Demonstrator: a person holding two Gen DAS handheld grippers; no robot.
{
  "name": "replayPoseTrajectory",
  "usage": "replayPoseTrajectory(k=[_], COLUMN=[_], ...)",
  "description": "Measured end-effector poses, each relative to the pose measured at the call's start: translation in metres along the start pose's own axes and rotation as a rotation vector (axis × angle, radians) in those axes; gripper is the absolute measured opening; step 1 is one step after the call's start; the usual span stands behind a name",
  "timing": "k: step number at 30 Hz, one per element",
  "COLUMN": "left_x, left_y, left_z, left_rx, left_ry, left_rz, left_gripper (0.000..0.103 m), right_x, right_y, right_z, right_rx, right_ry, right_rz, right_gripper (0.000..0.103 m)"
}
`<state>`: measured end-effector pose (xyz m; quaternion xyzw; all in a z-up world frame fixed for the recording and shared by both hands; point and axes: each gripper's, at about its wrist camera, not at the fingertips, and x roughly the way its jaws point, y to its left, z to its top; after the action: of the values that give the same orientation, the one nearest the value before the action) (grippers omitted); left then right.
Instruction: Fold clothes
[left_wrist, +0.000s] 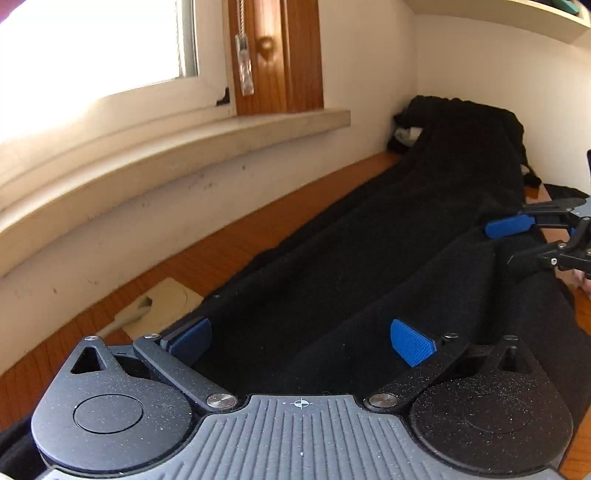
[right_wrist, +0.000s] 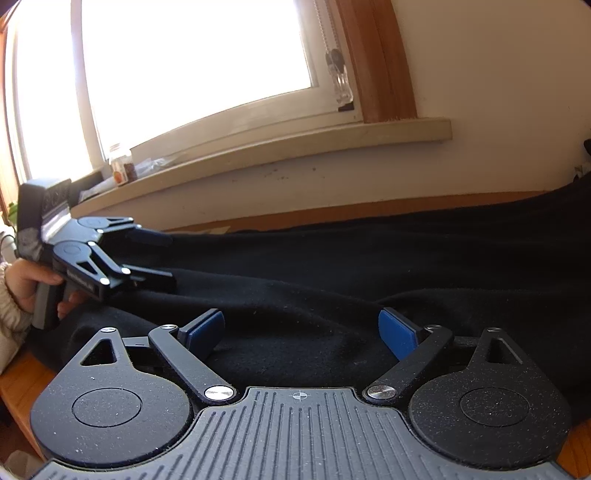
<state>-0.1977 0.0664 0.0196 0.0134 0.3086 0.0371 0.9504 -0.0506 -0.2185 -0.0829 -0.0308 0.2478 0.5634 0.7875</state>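
Up close in the left wrist view, the left gripper (left_wrist: 301, 343) hangs over the black garment (left_wrist: 369, 266) with its jaws wide apart and nothing pinched — the cloth stretches along the wooden table (left_wrist: 229, 258) below the windowsill (left_wrist: 184, 155). Beyond it, the right gripper (left_wrist: 517, 240) reaches over the same cloth. From the right wrist view, the right gripper (right_wrist: 303, 332) stands spread over the garment (right_wrist: 369, 266), gripping nothing; a hand (right_wrist: 33, 284) holds the left gripper (right_wrist: 162, 258) under the windowsill (right_wrist: 295, 147).
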Motion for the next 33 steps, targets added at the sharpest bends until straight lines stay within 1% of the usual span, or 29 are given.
replayPoseTrajectory(k=[4, 6, 9, 11, 14, 16, 20, 22, 24, 25, 29, 33], left_x=[0.000, -0.001, -0.005, -0.009, -0.014, -0.016, -0.023, -0.026, -0.030, -0.032, -0.039, -0.042], left_y=[0.003, 0.004, 0.005, 0.007, 0.012, 0.015, 0.025, 0.030, 0.034, 0.036, 0.039, 0.038], left_z=[0.001, 0.001, 0.001, 0.001, 0.003, 0.004, 0.006, 0.008, 0.009, 0.009, 0.011, 0.012], left_rx=[-0.022, -0.023, -0.031, -0.042, -0.066, -0.084, -0.130, -0.156, -0.184, -0.198, -0.212, -0.207], left_ry=[-0.003, -0.013, -0.037, -0.054, -0.070, -0.081, -0.101, -0.112, -0.126, -0.134, -0.161, -0.166], left_rz=[-0.006, -0.005, 0.002, -0.003, 0.012, 0.025, 0.054, 0.069, 0.069, 0.066, 0.055, 0.047], left_gripper=[0.103, 0.103, 0.103, 0.103, 0.103, 0.103, 0.103, 0.103, 0.103, 0.103, 0.103, 0.103], right_x=[0.000, 0.000, -0.002, -0.003, 0.000, 0.010, 0.045, 0.064, 0.084, 0.094, 0.127, 0.148], right_y=[-0.001, -0.002, -0.002, 0.002, 0.008, 0.012, 0.011, 0.006, 0.001, -0.003, -0.018, -0.027], right_z=[0.002, 0.003, 0.005, 0.009, 0.022, 0.036, 0.061, 0.073, 0.085, 0.090, 0.105, 0.110], right_rx=[0.012, 0.019, 0.011, -0.025, -0.120, -0.181, -0.291, -0.328, -0.354, -0.359, -0.357, -0.367], right_ry=[0.001, 0.002, -0.011, -0.023, -0.038, -0.024, 0.032, 0.066, 0.105, 0.128, 0.236, 0.313], right_rz=[0.004, 0.012, -0.007, -0.029, -0.067, -0.094, -0.123, -0.114, -0.121, -0.116, -0.059, 0.019], right_gripper=[0.091, 0.098, 0.101, 0.101, 0.102, 0.102, 0.102, 0.102, 0.099, 0.094, 0.082, 0.083])
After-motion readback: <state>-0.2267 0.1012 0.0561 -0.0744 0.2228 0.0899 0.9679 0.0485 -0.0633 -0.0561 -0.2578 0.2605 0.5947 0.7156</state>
